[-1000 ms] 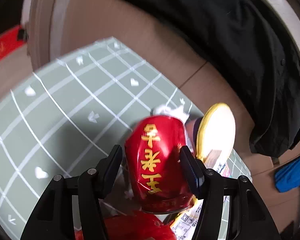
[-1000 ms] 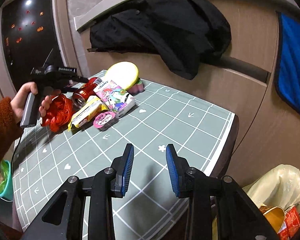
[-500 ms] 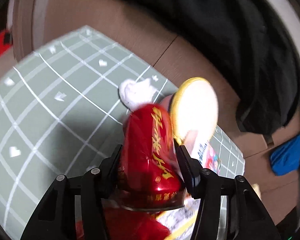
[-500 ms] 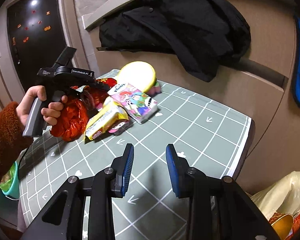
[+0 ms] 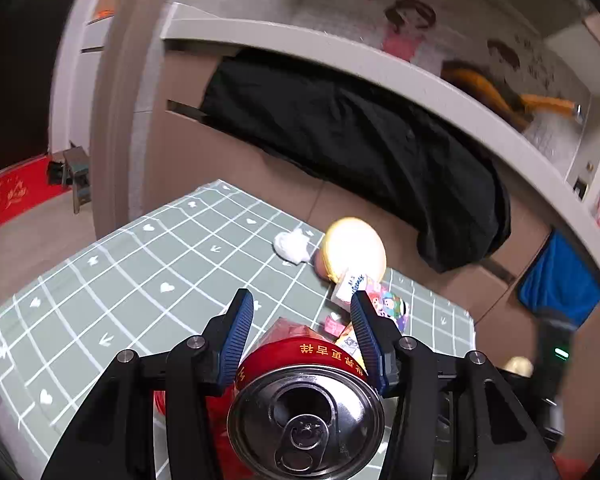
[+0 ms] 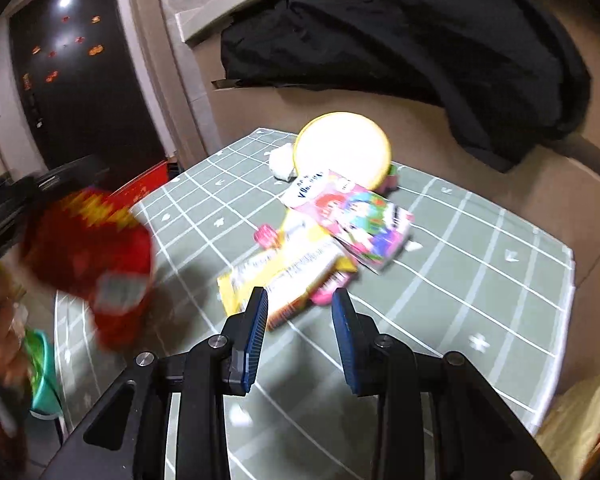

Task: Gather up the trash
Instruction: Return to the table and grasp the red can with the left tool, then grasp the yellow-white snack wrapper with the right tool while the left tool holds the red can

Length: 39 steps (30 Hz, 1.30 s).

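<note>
Green checked cloth covers the table (image 5: 111,280), with a black coat (image 5: 360,152) draped over the wooden panel beyond it.

From your left wrist camera: your left gripper (image 5: 302,330) is clamped on the red can (image 5: 306,408), whose silver top with its pull tab faces the lens. A second ago the can stood upright between the pads with its printed side showing; now it is tipped over and raised, and the cloth has dropped further below. That suggests the pick-up is done and the carry to the bin comes next. Far of the can lie a white crumpled tissue (image 5: 291,245), a yellow round lid (image 5: 356,249) and a colourful tissue pack (image 5: 374,300). This view cannot show whether the can is clear of the table.

From your right wrist camera: your right gripper (image 6: 300,312) holds nothing, its blue pads apart, hovering over the near part of the cloth. It sits closer to the trash pile than a second ago, with the yellow wrapper (image 6: 283,268) just beyond the pads. At the left the can (image 6: 95,256) is a red blur in the air, well off the cloth. Only this view shows that, and a pale plastic bag (image 6: 576,420) low at the right edge, probably where the trash goes. The pink round piece (image 6: 265,236) and the rest of the pile are still to collect.
</note>
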Available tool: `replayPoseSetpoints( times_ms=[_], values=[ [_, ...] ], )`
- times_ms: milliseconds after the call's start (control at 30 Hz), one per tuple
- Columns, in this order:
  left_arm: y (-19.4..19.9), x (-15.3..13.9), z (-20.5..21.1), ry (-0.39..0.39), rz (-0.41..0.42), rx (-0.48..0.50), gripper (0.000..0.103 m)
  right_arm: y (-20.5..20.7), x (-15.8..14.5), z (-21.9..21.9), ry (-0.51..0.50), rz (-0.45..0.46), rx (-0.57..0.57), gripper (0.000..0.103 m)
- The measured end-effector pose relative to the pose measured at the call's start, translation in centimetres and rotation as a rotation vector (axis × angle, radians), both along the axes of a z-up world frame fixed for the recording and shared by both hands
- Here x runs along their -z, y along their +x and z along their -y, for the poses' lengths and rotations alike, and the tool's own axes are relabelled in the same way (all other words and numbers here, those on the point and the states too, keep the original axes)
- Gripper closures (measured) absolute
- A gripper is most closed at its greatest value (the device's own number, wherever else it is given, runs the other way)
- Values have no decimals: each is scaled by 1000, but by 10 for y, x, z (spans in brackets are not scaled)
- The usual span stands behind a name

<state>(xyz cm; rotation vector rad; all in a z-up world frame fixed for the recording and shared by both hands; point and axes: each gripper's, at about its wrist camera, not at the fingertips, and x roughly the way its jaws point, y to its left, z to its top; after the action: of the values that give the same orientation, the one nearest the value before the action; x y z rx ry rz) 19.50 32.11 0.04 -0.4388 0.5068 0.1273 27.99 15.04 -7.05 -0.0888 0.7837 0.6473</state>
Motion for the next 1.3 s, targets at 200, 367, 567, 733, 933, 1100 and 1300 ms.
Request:
replayPoseSetpoints(
  times_ms=[200,367,567,733,933,1100,1300],
  values=[
    [-20,18,-13,-69,-24,11,52,38,19,-37,-22,-59,118,71],
    [-26,47,1,-97,-109,99,52,45,27,-49,-104,-57,72,71],
    [-35,56,34,-47,-167,220,52,31,30,-22,-179,-77,27,89],
    [-37,69,52,-54,-254,270,52,18,31,26,-195,-59,66,84],
    [-42,75,56,-84,-266,267,52,8,14,31,-52,-48,-4,58],
    [-56,59,50,-81,-213,242,52,18,12,-8,18,-72,0,58],
    [-72,42,39,-71,-186,209,51,31,28,-57,-132,-17,-13,58]
  ],
)
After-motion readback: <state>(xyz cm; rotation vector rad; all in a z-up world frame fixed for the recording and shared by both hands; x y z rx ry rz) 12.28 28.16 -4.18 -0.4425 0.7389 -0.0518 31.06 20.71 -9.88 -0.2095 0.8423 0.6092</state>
